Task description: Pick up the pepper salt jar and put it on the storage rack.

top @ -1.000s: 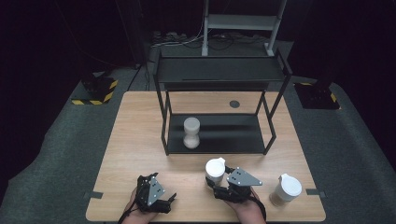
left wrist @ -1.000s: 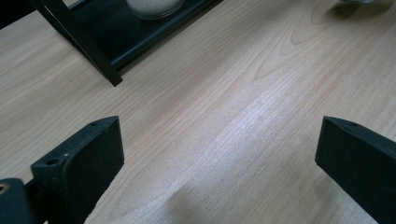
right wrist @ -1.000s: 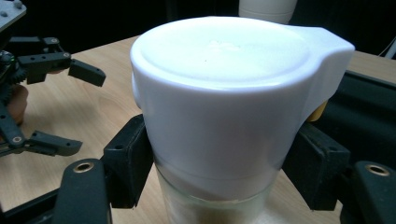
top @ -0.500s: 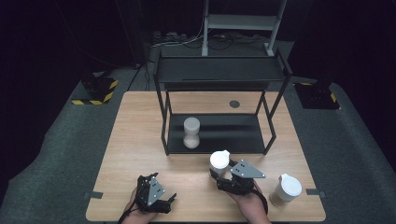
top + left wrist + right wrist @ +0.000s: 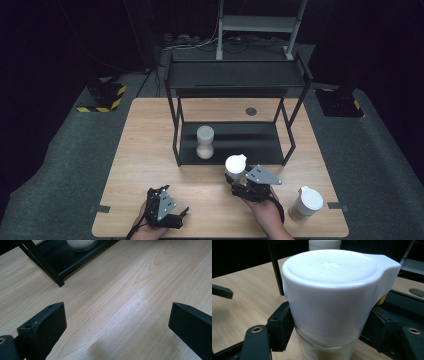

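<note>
Right claw: your right claw (image 5: 239,181) is clamped on the glass jar with the white flip-top lid (image 5: 235,167), its black jaws pressing the jar from both sides just under the lid, as the right gripper view shows (image 5: 329,322).
Held jar: the jar (image 5: 332,297) stands upright in the grip, at the near edge of the black metal two-tier rack (image 5: 235,80), right of the worktop's middle; its pale contents show through the glass below the lid.
Left claw: your left claw (image 5: 172,218) sits at the near left of the light wooden worktop (image 5: 145,150), jaws spread wide with nothing between them; in the left gripper view only bare wood lies between the two black pads (image 5: 43,325).
Rack: the rack stands at the far middle of the worktop, its lower shelf low over the wood.
Jar on the shelf: a second white-lidded jar (image 5: 205,142) stands on the left part of the lower shelf, well apart from the held one.
Jar at the right: a third jar with a white lid (image 5: 306,203) stands on the worktop near its near right corner, just right of your right hand (image 5: 265,210).
Worktop detail: a small round dark grommet (image 5: 251,111) sits in the wood behind the rack's lower shelf.
</note>
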